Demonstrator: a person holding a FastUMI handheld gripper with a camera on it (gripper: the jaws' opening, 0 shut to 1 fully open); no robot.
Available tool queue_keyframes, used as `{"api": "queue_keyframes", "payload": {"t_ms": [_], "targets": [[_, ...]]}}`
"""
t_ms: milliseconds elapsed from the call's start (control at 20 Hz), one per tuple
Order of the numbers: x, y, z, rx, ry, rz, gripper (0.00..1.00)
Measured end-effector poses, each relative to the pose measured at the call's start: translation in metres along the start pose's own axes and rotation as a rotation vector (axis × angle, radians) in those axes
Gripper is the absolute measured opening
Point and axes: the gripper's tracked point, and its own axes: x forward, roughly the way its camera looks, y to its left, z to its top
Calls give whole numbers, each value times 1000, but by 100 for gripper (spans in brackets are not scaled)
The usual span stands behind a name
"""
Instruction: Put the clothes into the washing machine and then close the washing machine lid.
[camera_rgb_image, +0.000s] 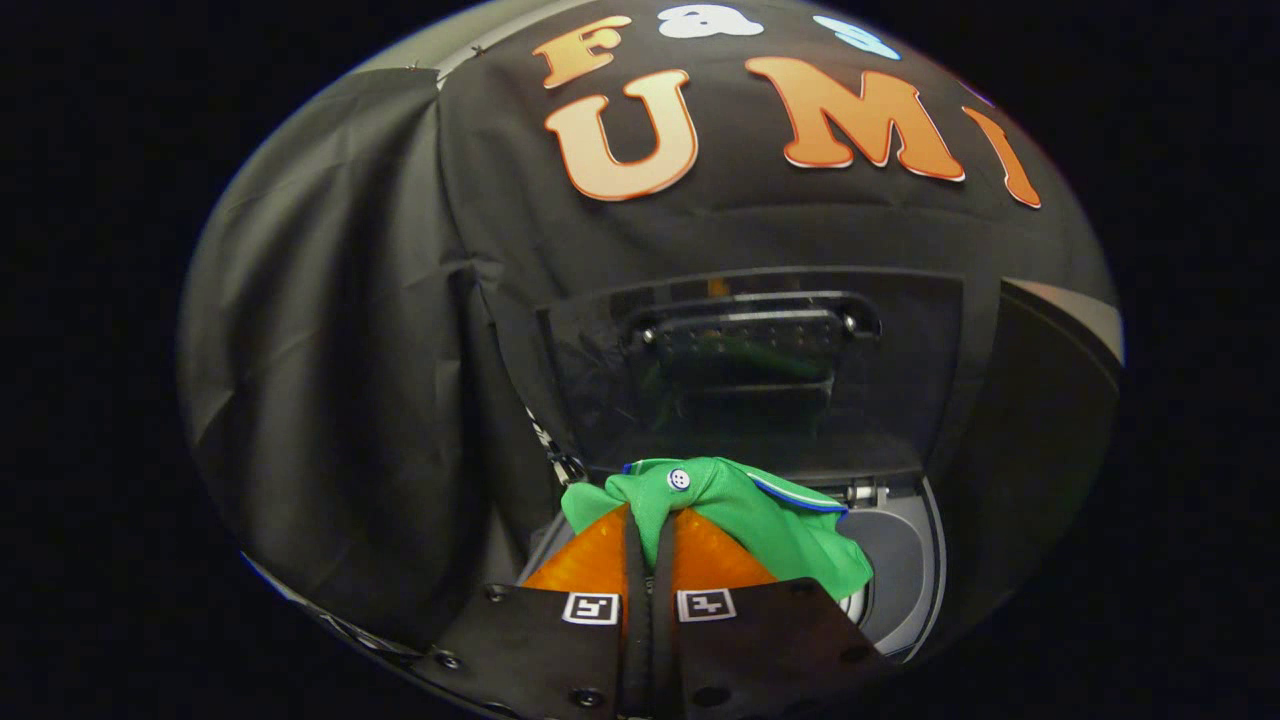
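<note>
Tongs (648, 525) clamping green shirt (760, 515) (white button), washer (905, 560) beyond

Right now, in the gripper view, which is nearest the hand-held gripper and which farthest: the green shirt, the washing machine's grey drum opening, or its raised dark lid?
1. Green buttoned shirt, pinched between the hand-held gripper's fingers.
2. Grey drum opening, just below and ahead.
3. Raised dark lid, upright beyond both.

washing machine (905, 560) (lid raised), maybe empty
</note>
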Motion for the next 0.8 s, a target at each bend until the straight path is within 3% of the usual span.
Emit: {"api": "queue_keyframes", "payload": {"t_ms": [550,800], "targets": [[23,-28,-64,81,224,-129,8],[15,-29,-86,77,279,-130,8]]}}
